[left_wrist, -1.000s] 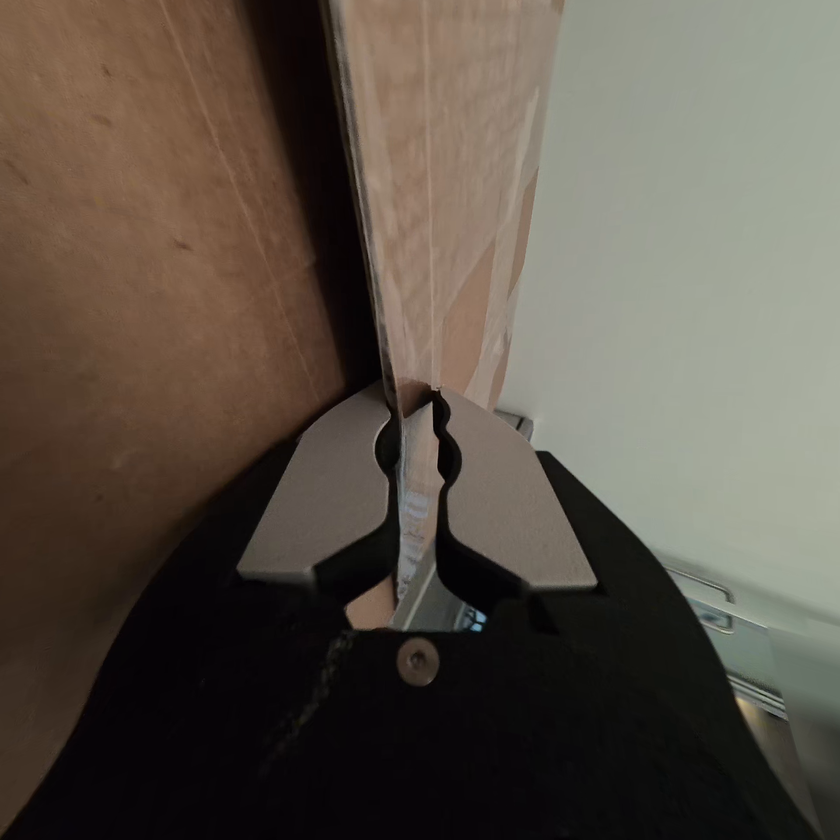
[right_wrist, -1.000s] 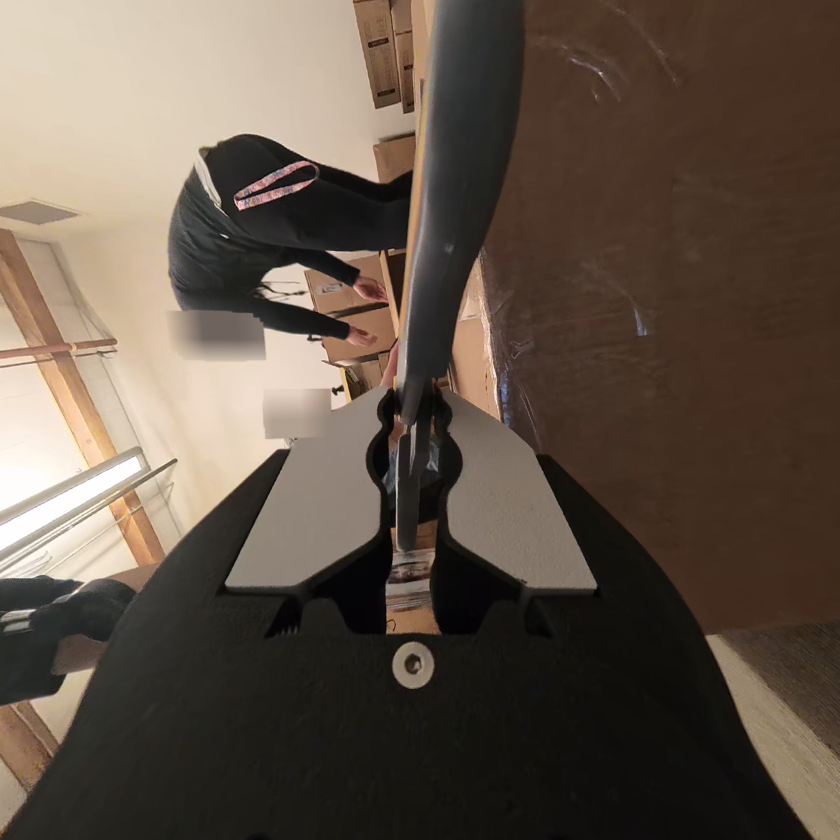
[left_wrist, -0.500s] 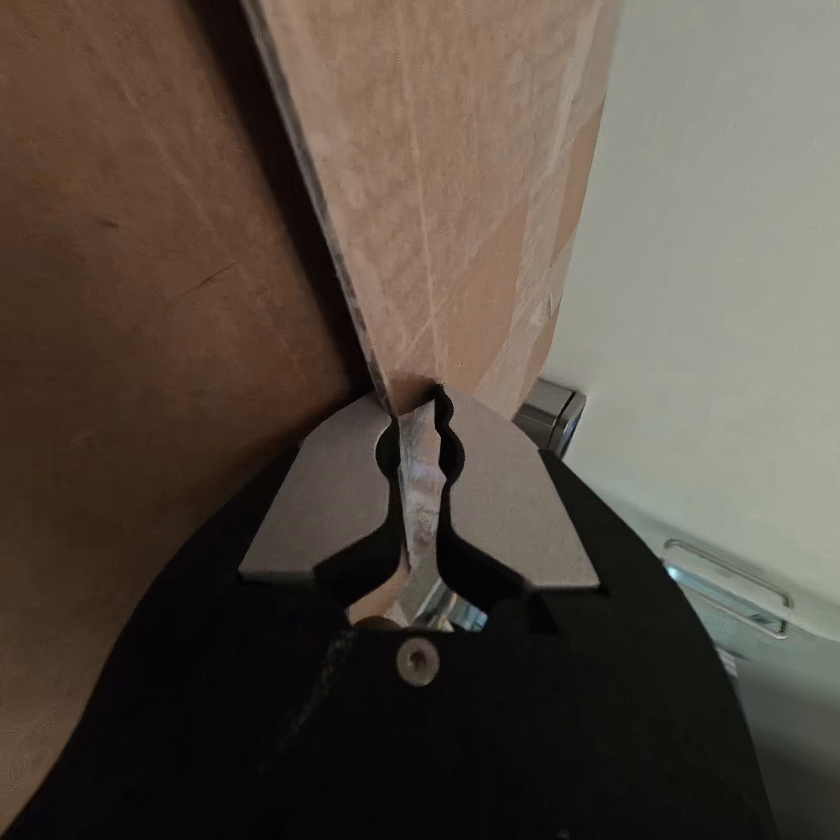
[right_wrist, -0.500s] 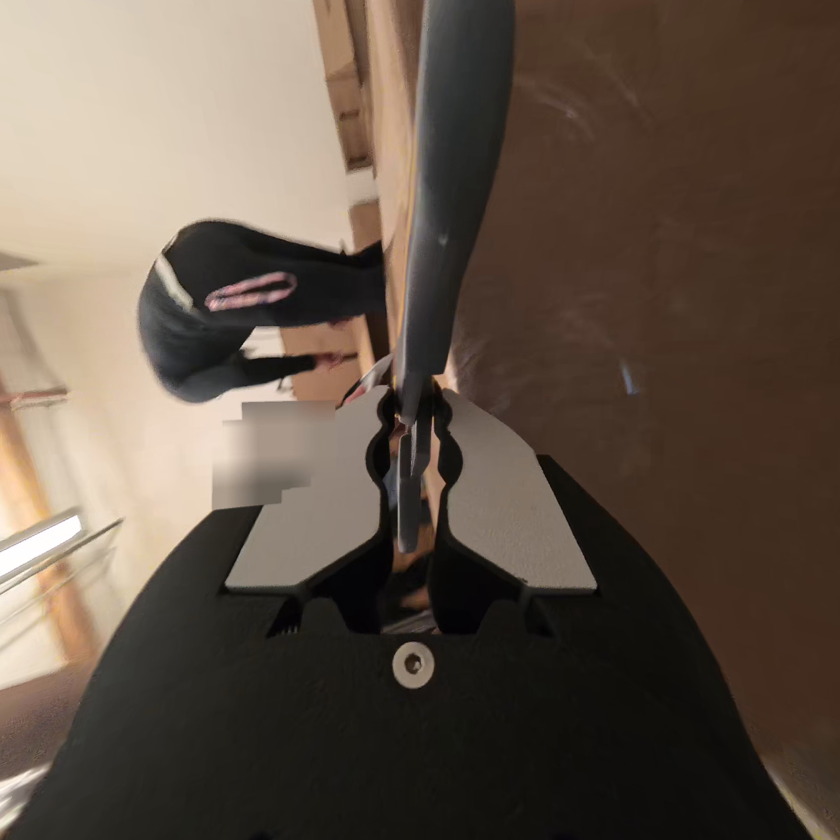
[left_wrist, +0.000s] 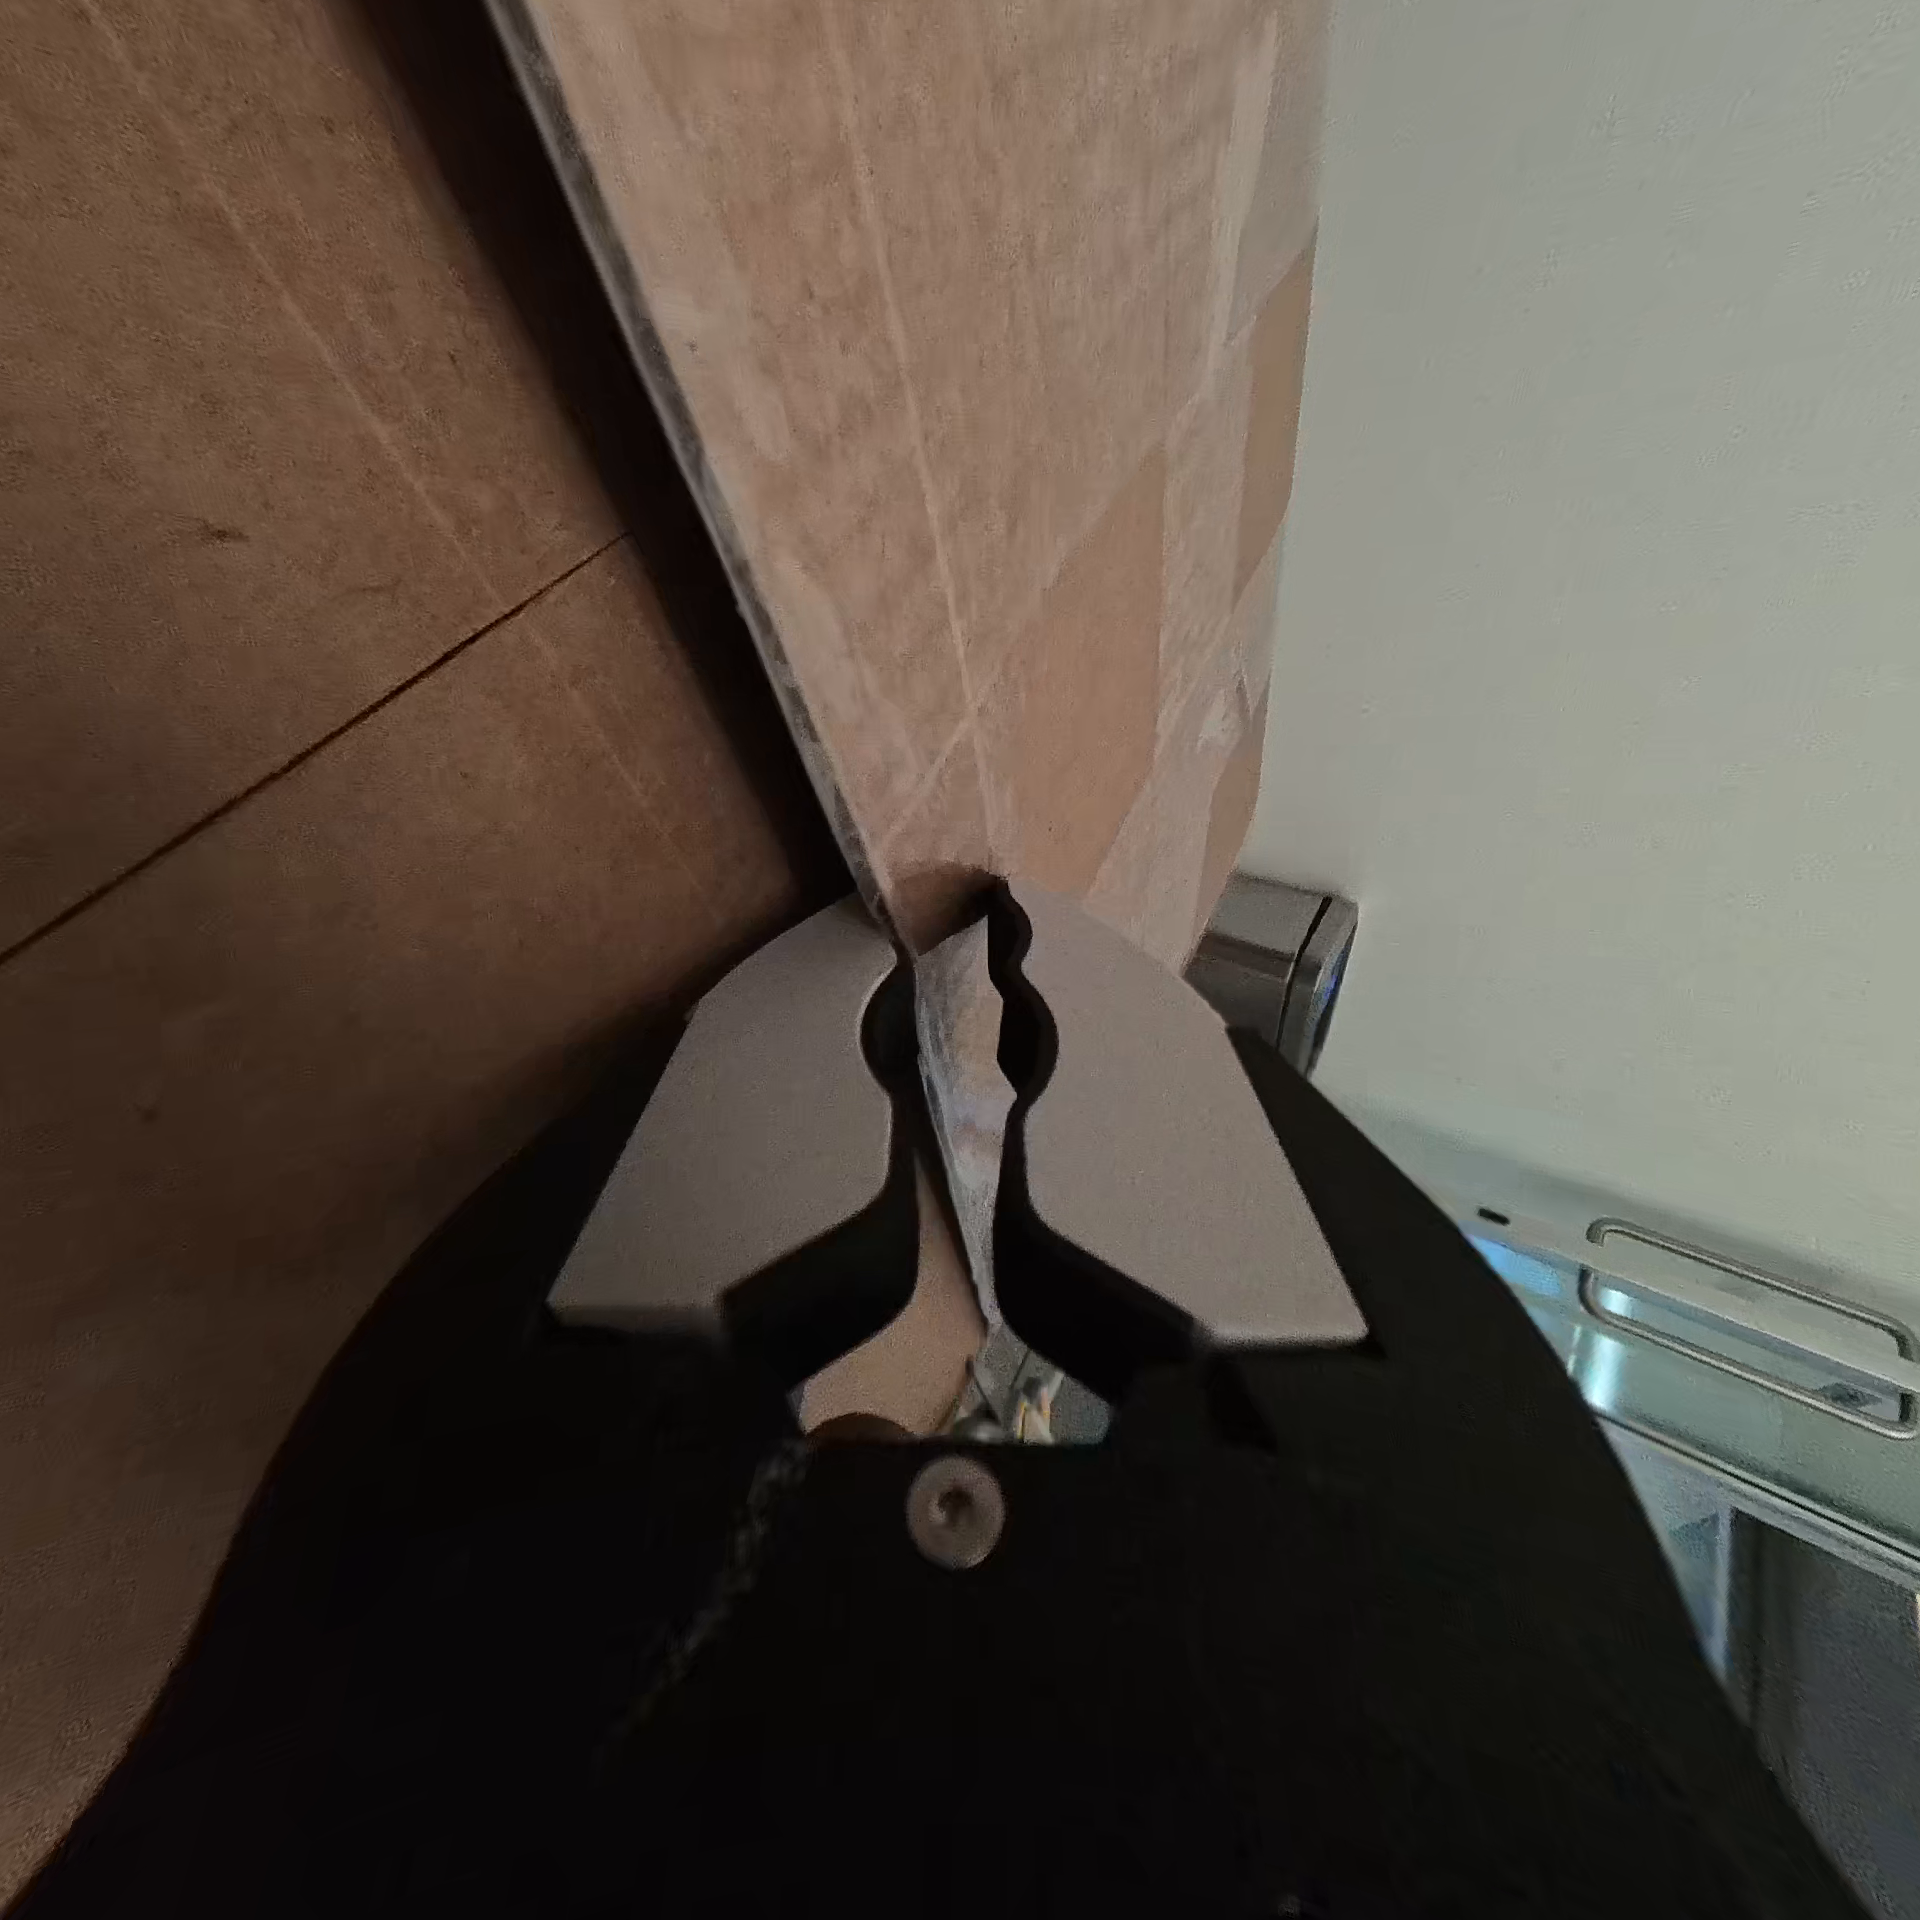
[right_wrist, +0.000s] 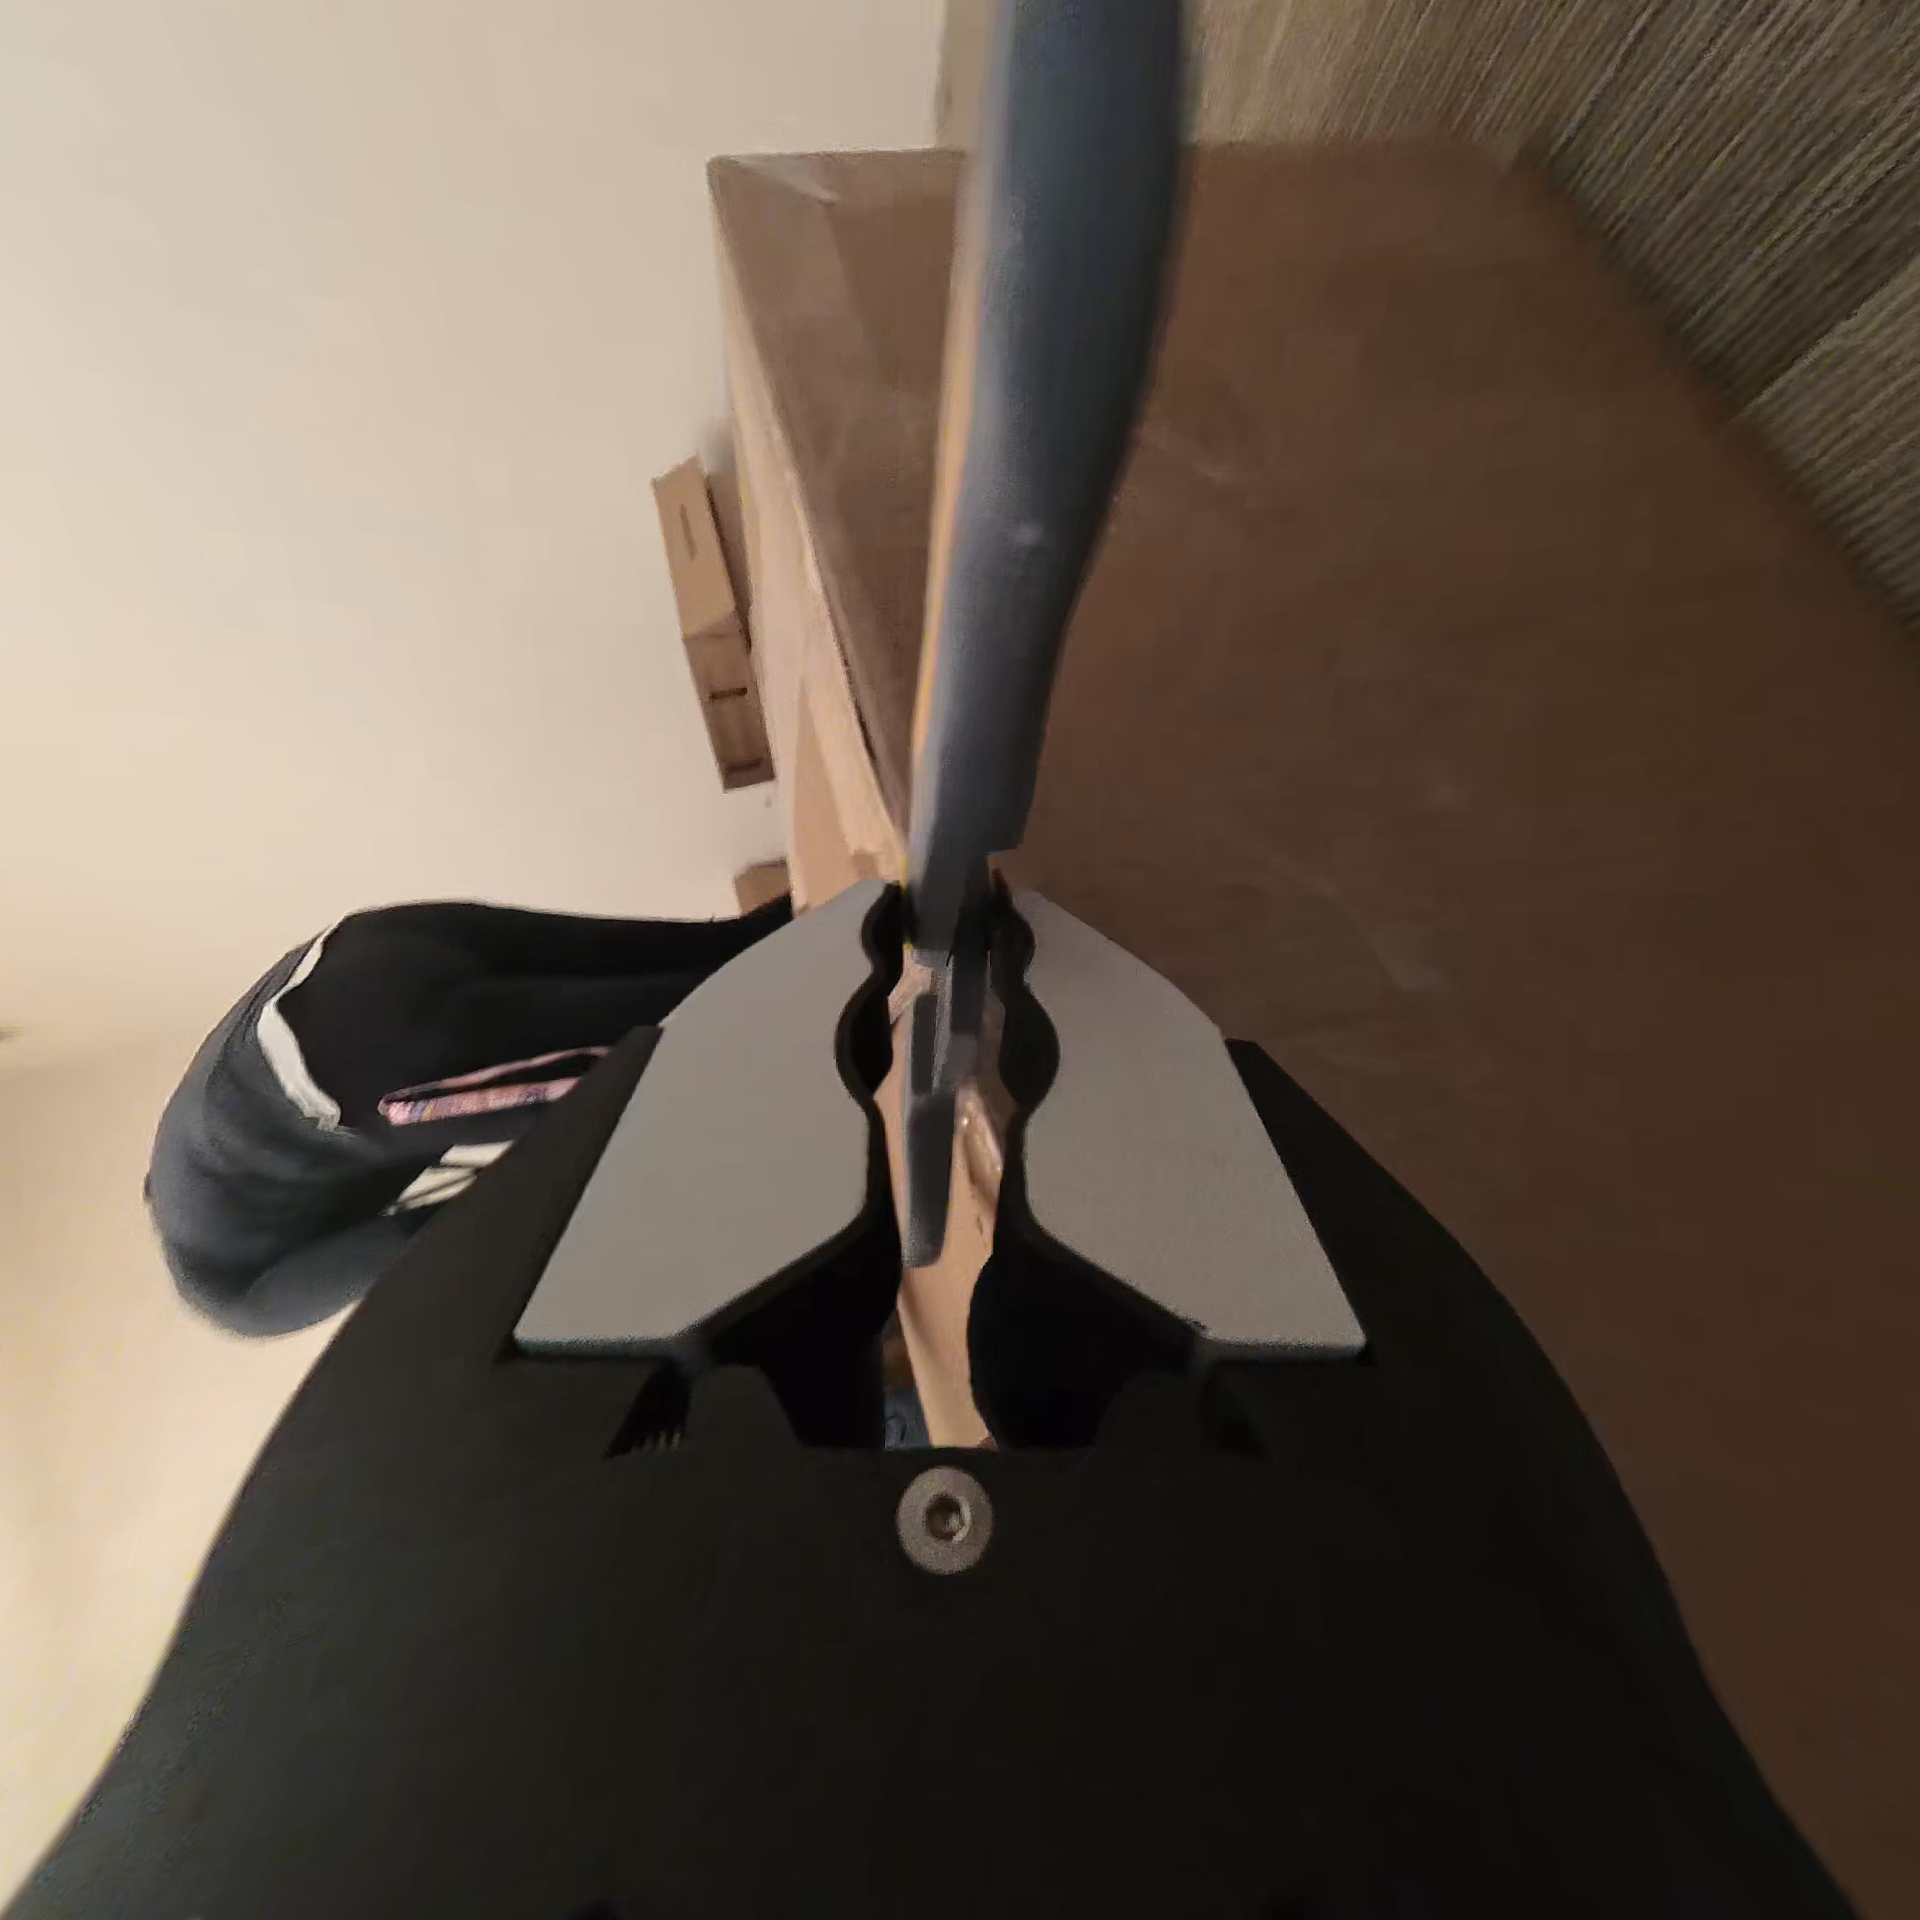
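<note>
My left gripper (left_wrist: 948, 914) is shut on the edge of a thin cardboard flap (left_wrist: 966, 436) covered with clear tape, which runs up and away from the jaws. A broad brown cardboard panel (left_wrist: 312, 623) with a crease fills the left. My right gripper (right_wrist: 945, 899) is shut on a thin grey-blue sheet with a yellow edge (right_wrist: 1039, 468), seen edge-on, which rises from the jaws. A large brown cardboard box (right_wrist: 1403, 831) lies right behind and beside that sheet.
A person in black clothing (right_wrist: 343, 1091) bends at the left of the right wrist view. Smaller cardboard boxes (right_wrist: 712, 644) are stacked by a pale wall. Grey carpet (right_wrist: 1766, 156) is at upper right. Metal fittings (left_wrist: 1745, 1330) and a white surface (left_wrist: 1610, 520) are in the left wrist view. The tips of one gripper are about 30 cm away from the tips of the other.
Both grippers keep their hold while the views swing. In the right wrist view the person has slid down and left and carpet has come into sight. In the left wrist view the flap looks wider.
</note>
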